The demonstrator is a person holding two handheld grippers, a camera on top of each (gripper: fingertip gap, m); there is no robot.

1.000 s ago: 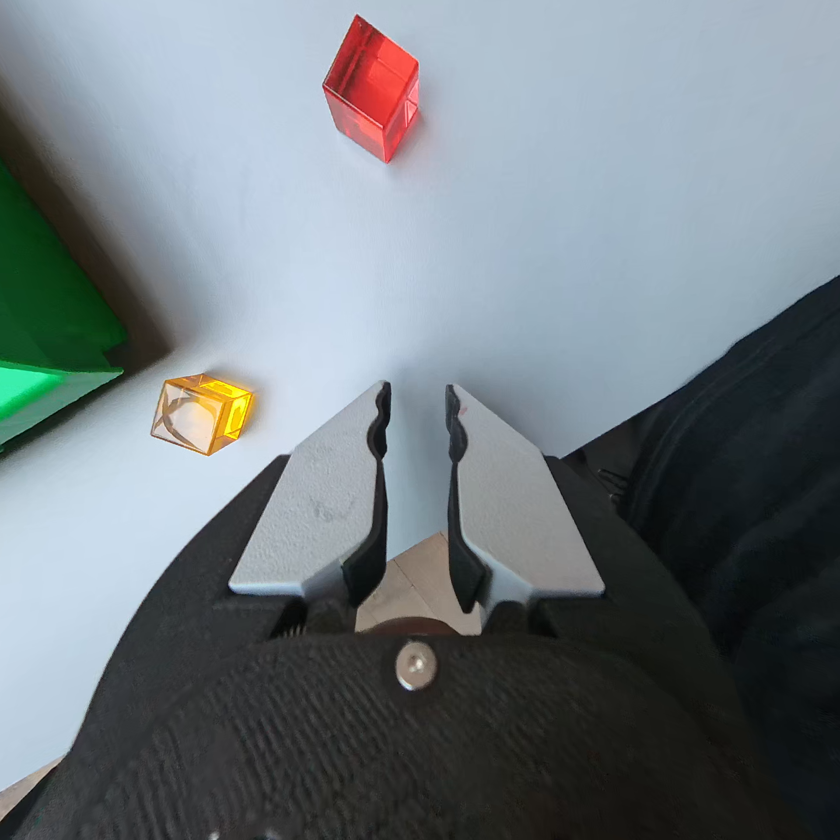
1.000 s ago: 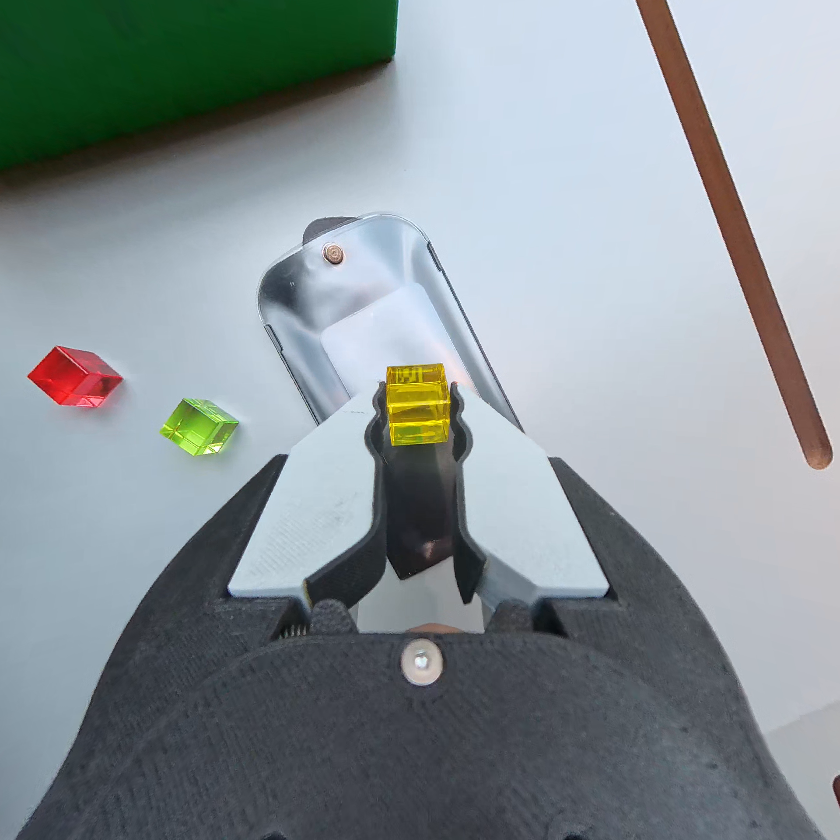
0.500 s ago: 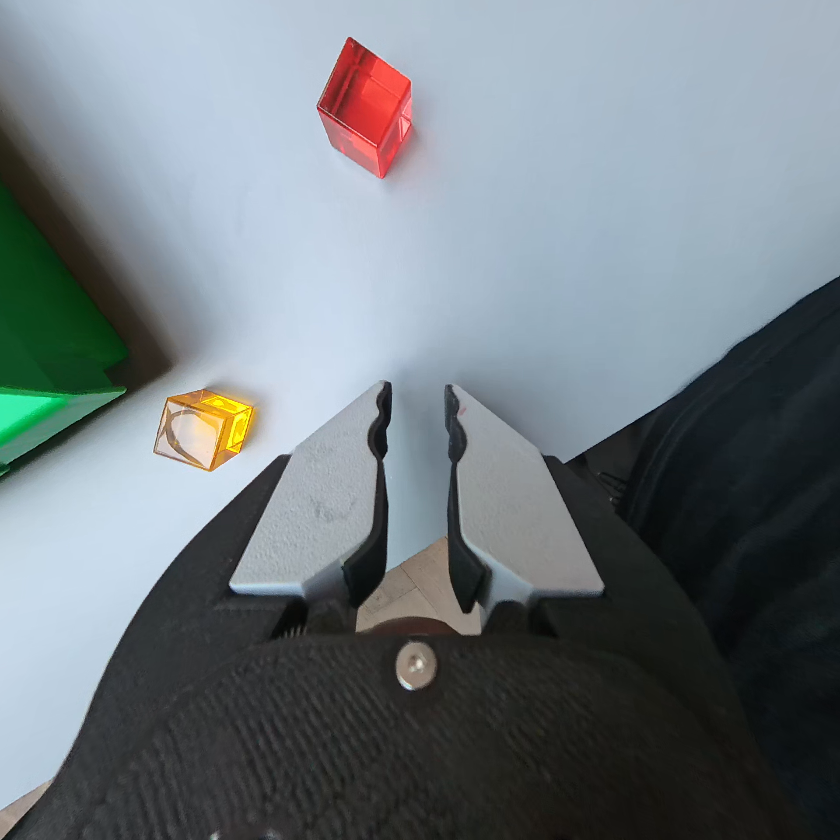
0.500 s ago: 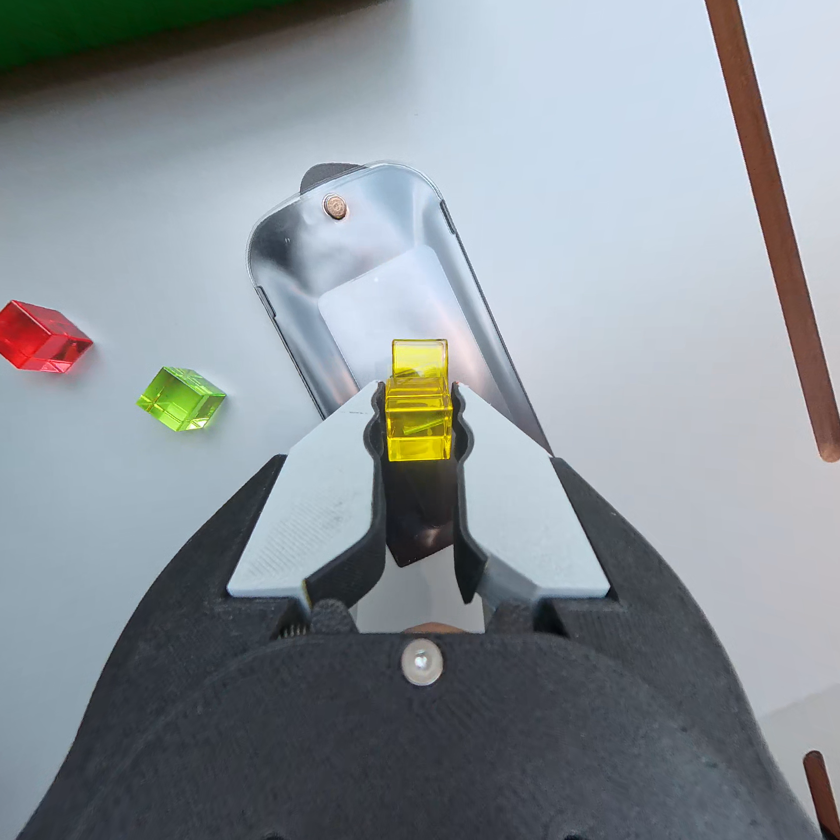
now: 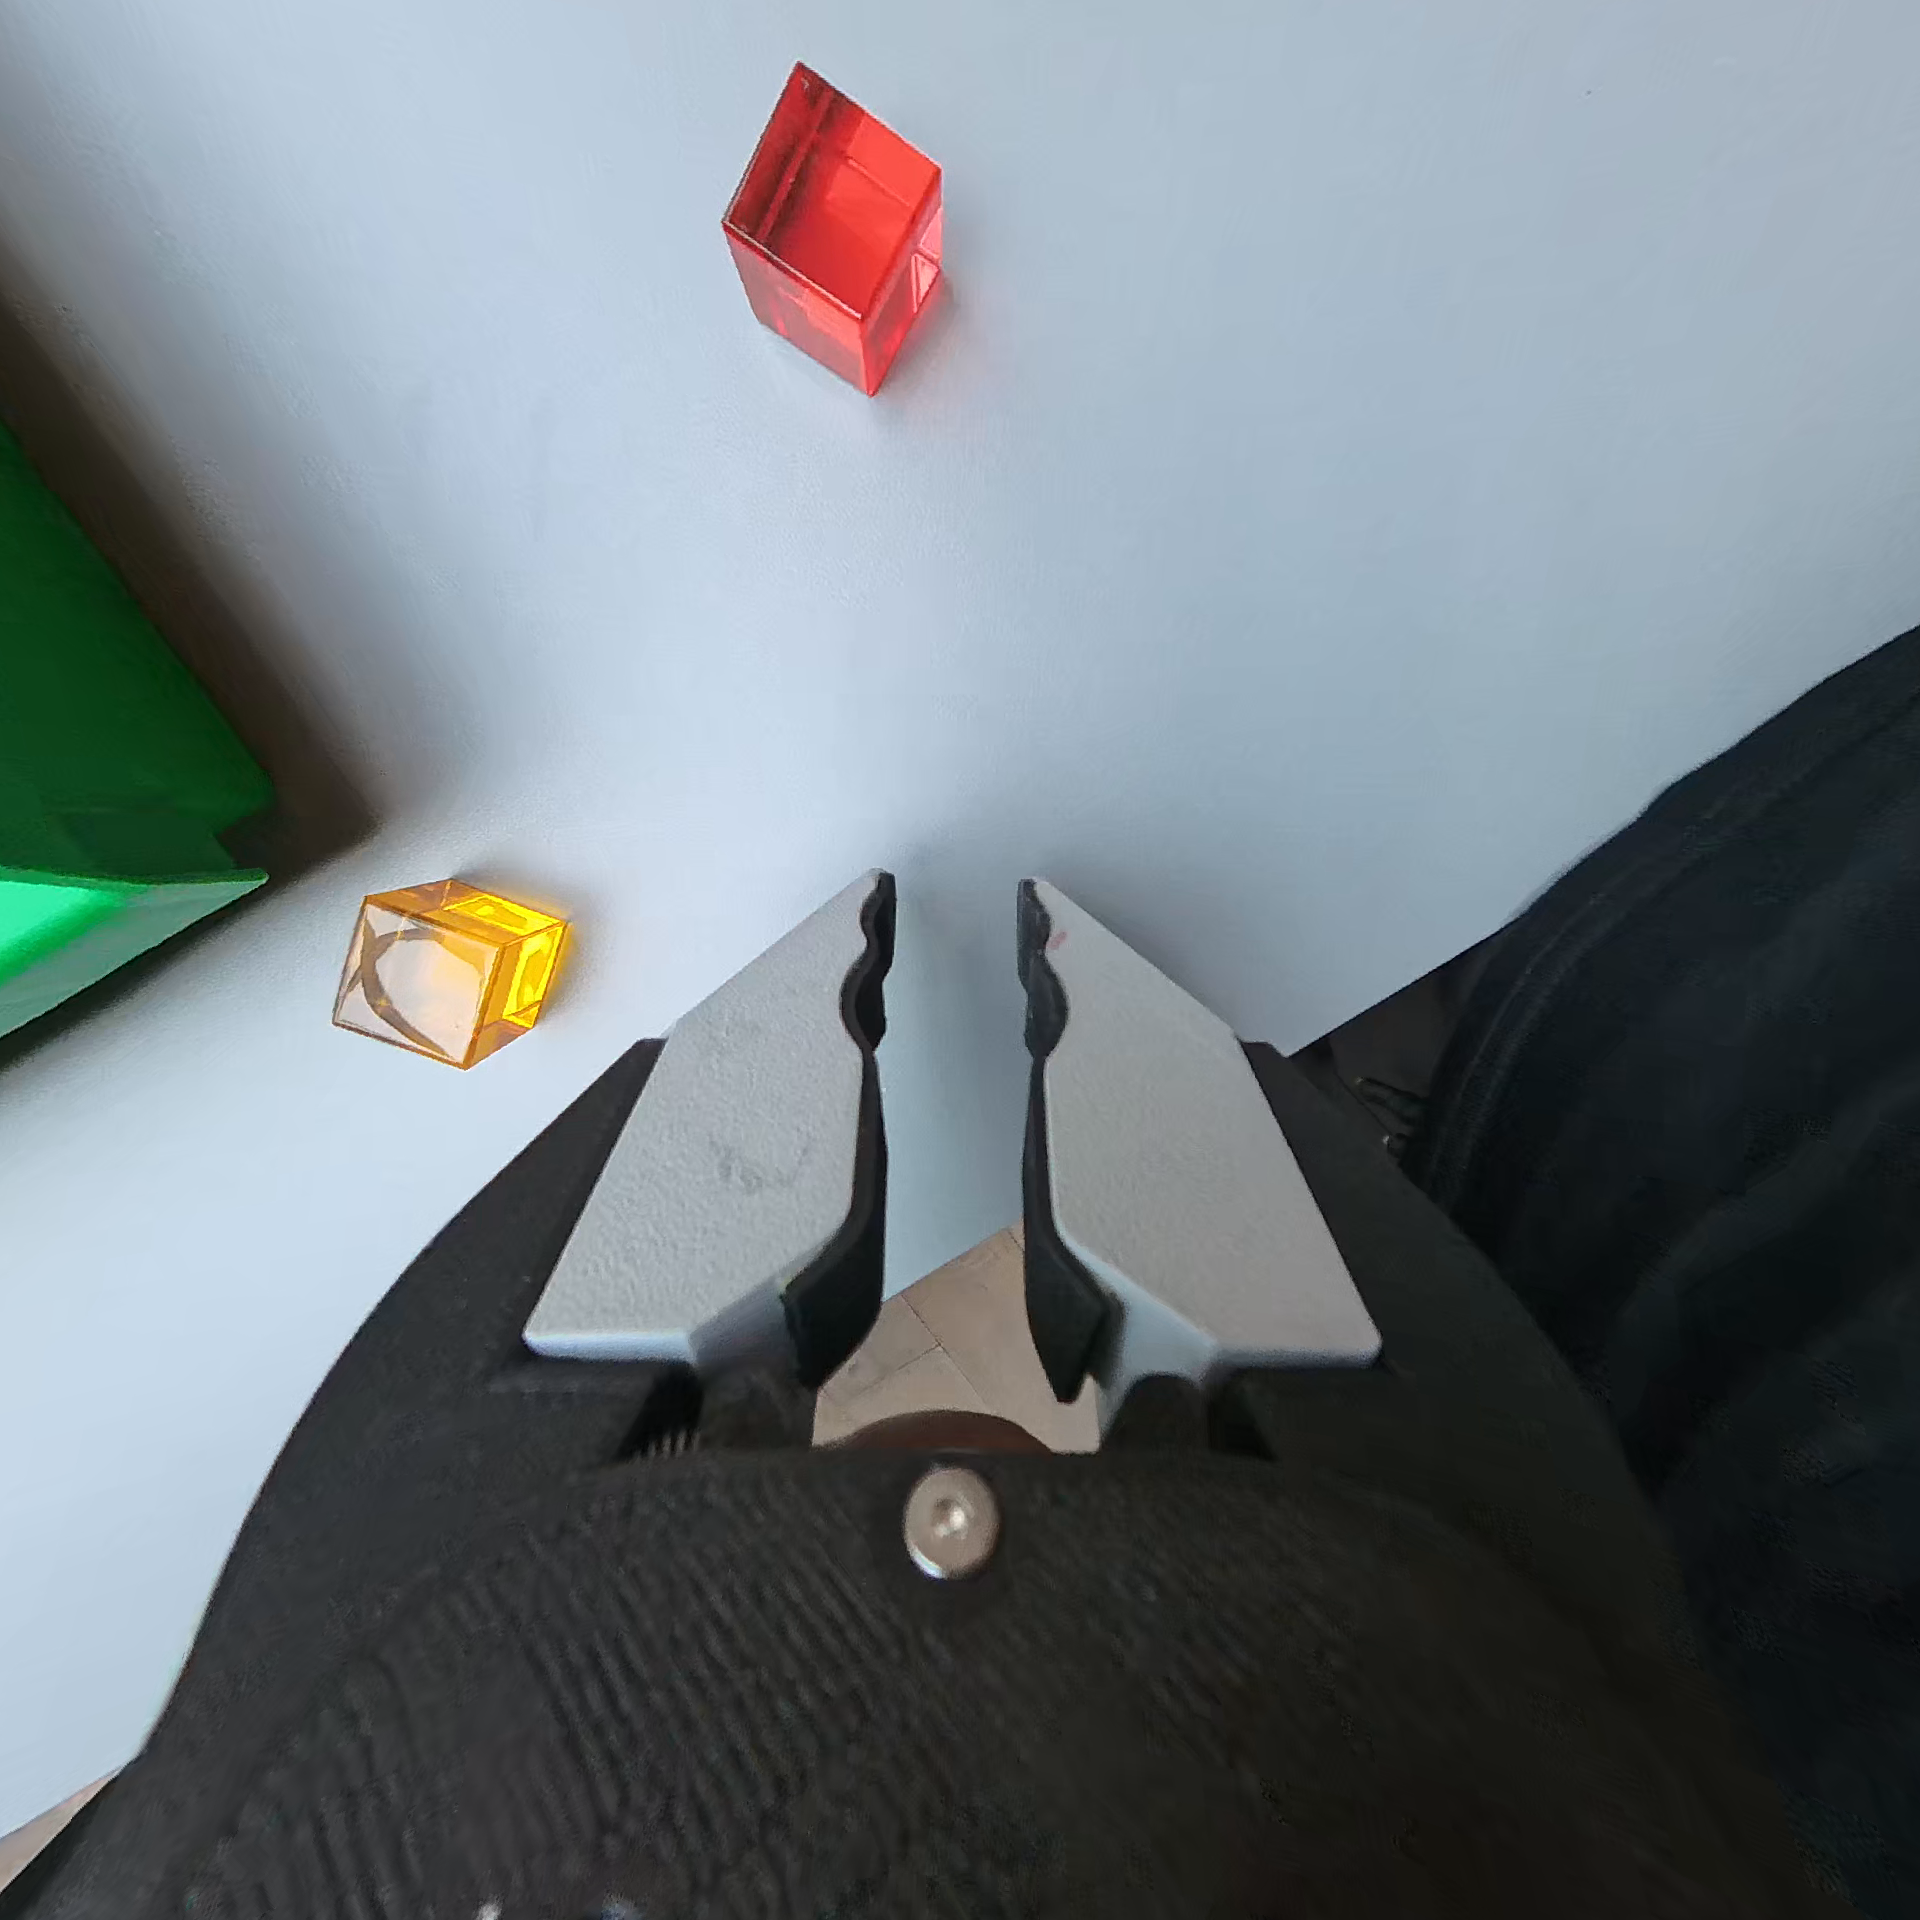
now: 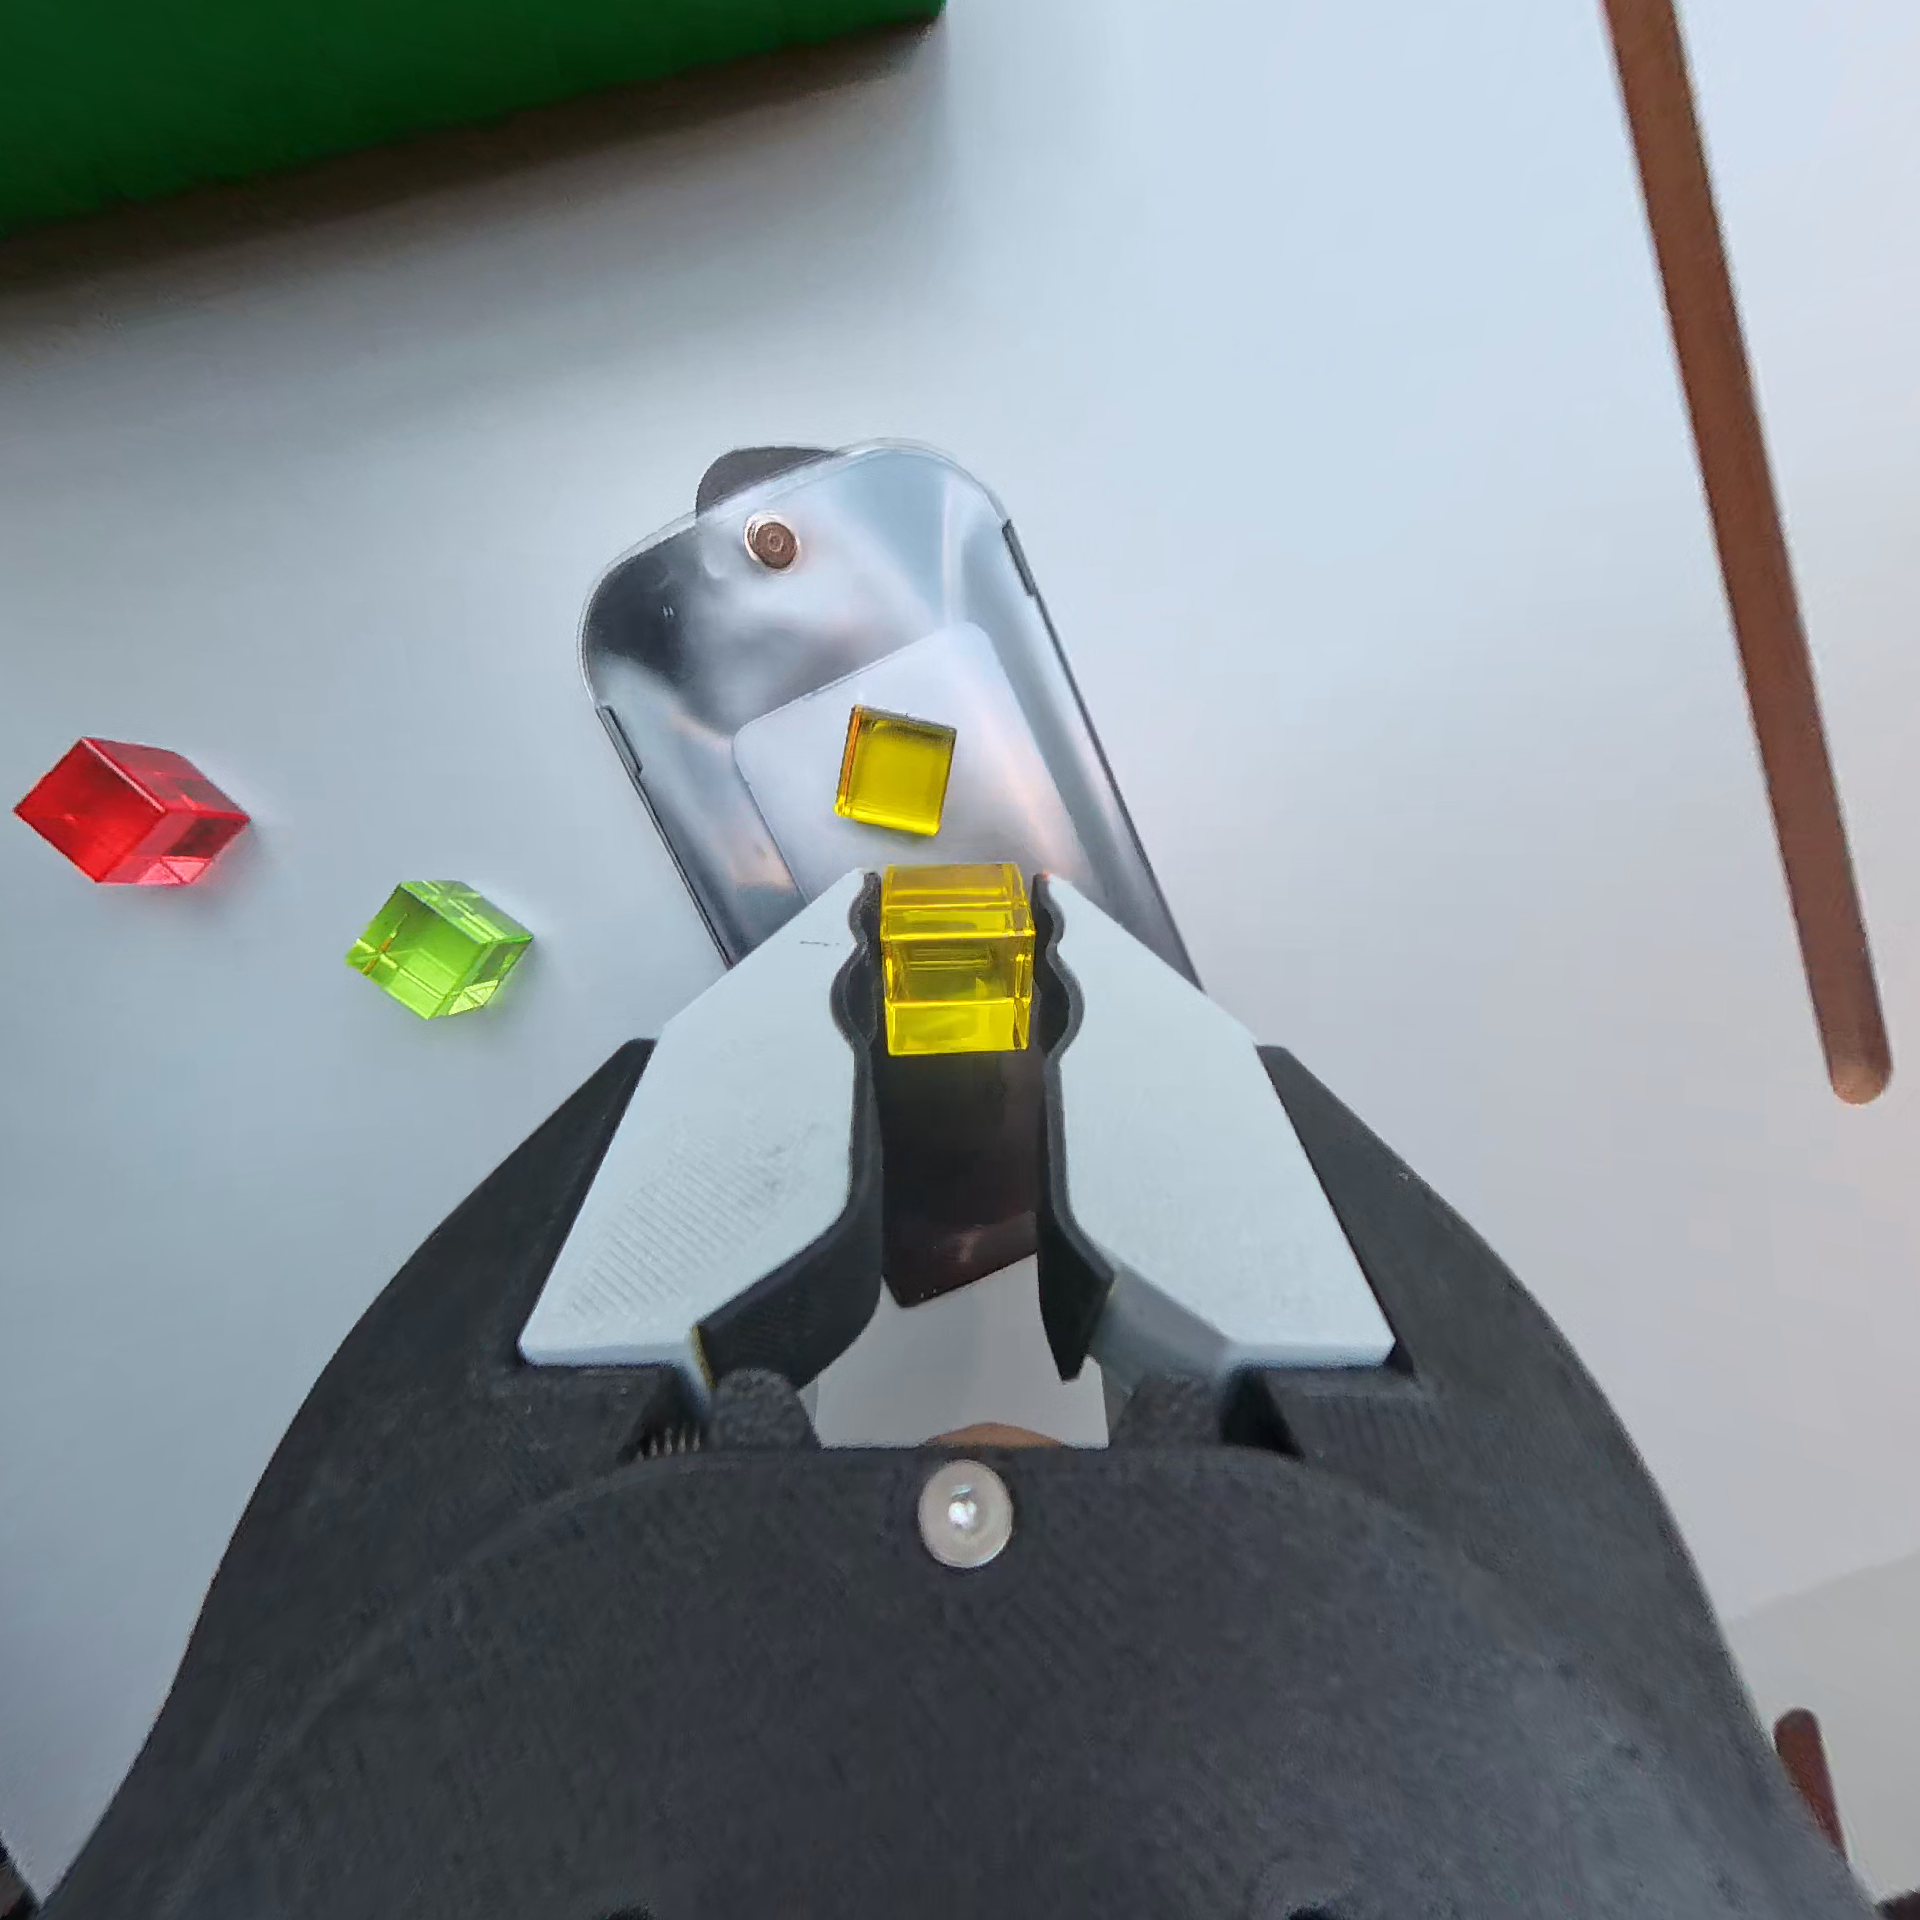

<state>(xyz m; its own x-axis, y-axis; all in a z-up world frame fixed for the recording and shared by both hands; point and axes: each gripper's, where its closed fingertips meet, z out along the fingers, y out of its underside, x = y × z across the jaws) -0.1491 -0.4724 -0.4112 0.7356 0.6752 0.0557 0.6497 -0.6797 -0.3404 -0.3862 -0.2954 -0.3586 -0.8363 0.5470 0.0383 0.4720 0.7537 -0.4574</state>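
My right gripper (image 6: 956, 902) is shut on a clear yellow cube (image 6: 956, 961) and holds it above a glossy grey pouch (image 6: 727, 675) with a metal snap (image 6: 771, 540). A yellow square patch (image 6: 896, 769) shows on the pouch just beyond the cube; it looks like the cube's reflection. A green cube (image 6: 436, 945) and a red cube (image 6: 130, 810) lie on the white table to the left. My left gripper (image 5: 956, 904) is open a little and empty, over the table's near edge. An orange cube (image 5: 452, 971) lies just to its left, and a red cube (image 5: 836, 223) lies farther ahead.
A green box (image 5: 94, 831) stands at the left in the left wrist view and along the top left of the right wrist view (image 6: 312, 83). A copper rod (image 6: 1745, 540) lies at the right. A person's dark clothing (image 5: 1662, 1039) is beside the left gripper. The tips of one gripper are about 30 cm away from the tips of the other.
My right gripper has lifted the yellow cube off the pouch, and the yellow patch now sits apart from it. The left gripper has crept slightly forward, its jaws unchanged.
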